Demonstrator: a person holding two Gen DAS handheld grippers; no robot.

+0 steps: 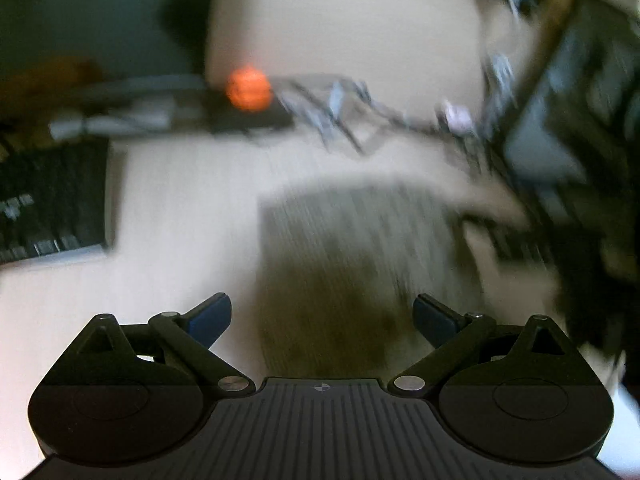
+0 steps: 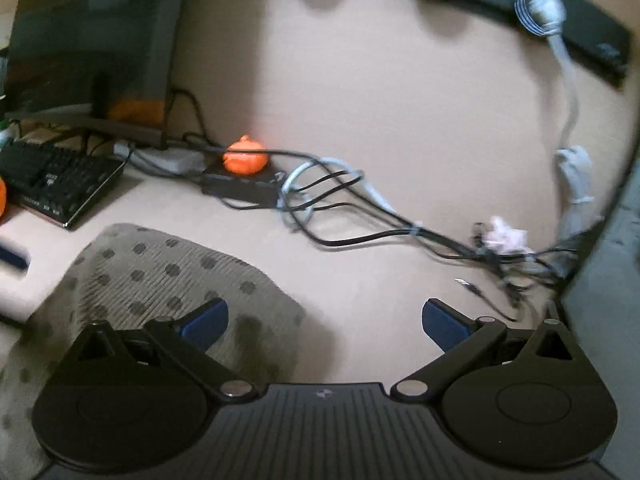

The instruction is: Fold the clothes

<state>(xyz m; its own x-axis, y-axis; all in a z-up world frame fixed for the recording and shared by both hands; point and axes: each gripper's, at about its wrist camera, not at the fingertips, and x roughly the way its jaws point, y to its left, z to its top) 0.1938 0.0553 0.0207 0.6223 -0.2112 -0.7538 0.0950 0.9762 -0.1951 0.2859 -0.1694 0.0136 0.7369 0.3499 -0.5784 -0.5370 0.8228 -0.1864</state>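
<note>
A grey-green ribbed cloth with dark dots [image 2: 168, 276] lies flat on the pale desk, at the lower left of the right wrist view. My right gripper [image 2: 325, 322] is open above the cloth's right edge, its left fingertip over the fabric and its right one over bare desk. In the blurred left wrist view the same cloth [image 1: 352, 240] lies straight ahead. My left gripper [image 1: 322, 316] is open just above its near part, with nothing between the blue pads.
A black keyboard [image 2: 56, 184] sits at the left, a monitor [image 2: 92, 52] behind it. An orange pumpkin-shaped toy [image 2: 245, 156] rests on a black box by the wall. Tangled cables [image 2: 352, 216] run right toward a pink crumpled thing [image 2: 505, 236]. A dark case [image 1: 576, 120] stands at the right.
</note>
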